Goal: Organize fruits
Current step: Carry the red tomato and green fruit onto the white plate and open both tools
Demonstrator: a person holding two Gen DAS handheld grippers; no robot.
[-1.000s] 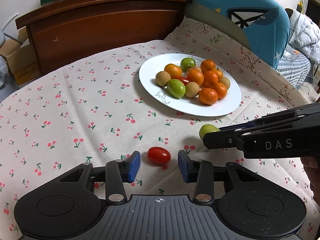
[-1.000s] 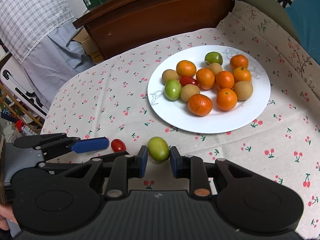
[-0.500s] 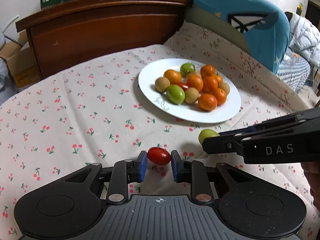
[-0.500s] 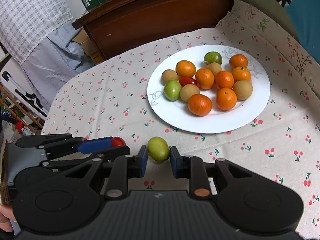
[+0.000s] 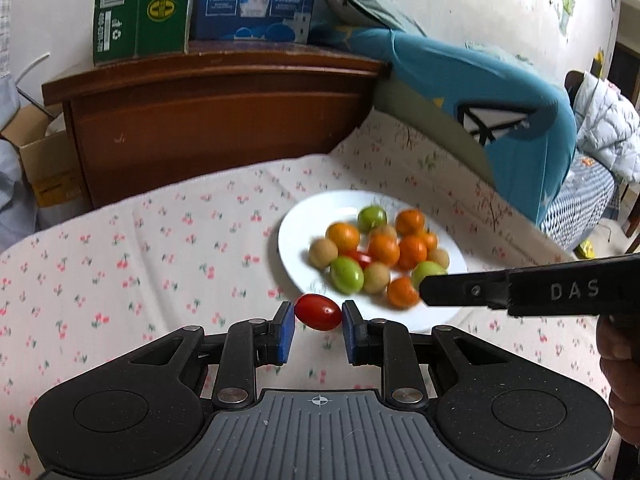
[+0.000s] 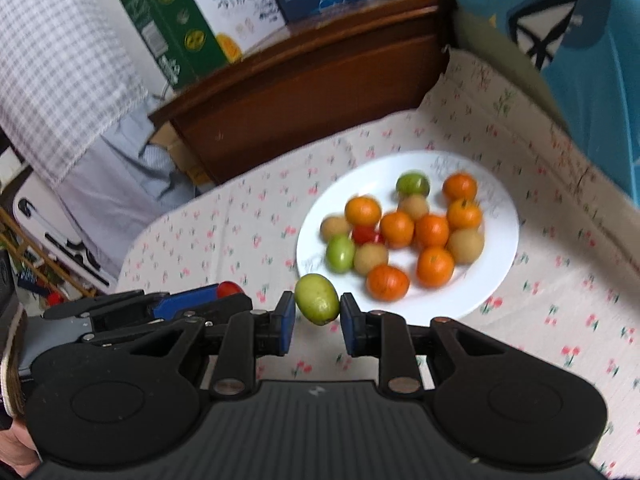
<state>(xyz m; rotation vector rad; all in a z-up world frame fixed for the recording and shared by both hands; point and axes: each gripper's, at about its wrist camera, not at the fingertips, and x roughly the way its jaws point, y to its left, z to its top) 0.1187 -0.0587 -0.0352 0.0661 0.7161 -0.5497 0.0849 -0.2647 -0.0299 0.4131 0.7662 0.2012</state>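
Observation:
My left gripper [image 5: 318, 322] is shut on a red cherry tomato [image 5: 318, 317] and holds it above the cherry-print cloth, just short of the white plate [image 5: 296, 220]. My right gripper [image 6: 317, 312] is shut on a green fruit [image 6: 317, 304], also lifted, near the plate's [image 6: 504, 256] front left rim. The plate holds several orange, green and tan fruits and a red tomato. In the left wrist view the right gripper [image 5: 424, 290] reaches in from the right with the green fruit [image 5: 429, 271]. In the right wrist view the left gripper [image 6: 224, 294] shows at left with the tomato [image 6: 229, 288].
A dark wooden headboard [image 5: 216, 120] stands behind the table with cardboard boxes [image 5: 140, 8] on top. A blue cushion [image 5: 500, 104] lies at the back right. A checked cloth [image 6: 60, 68] hangs at the left. The tablecloth [image 5: 120, 248] spreads left of the plate.
The left gripper closed on the tomato. Both grippers have lifted their fruits off the cloth and moved toward the plate; the views are tilted up and blurred by motion.

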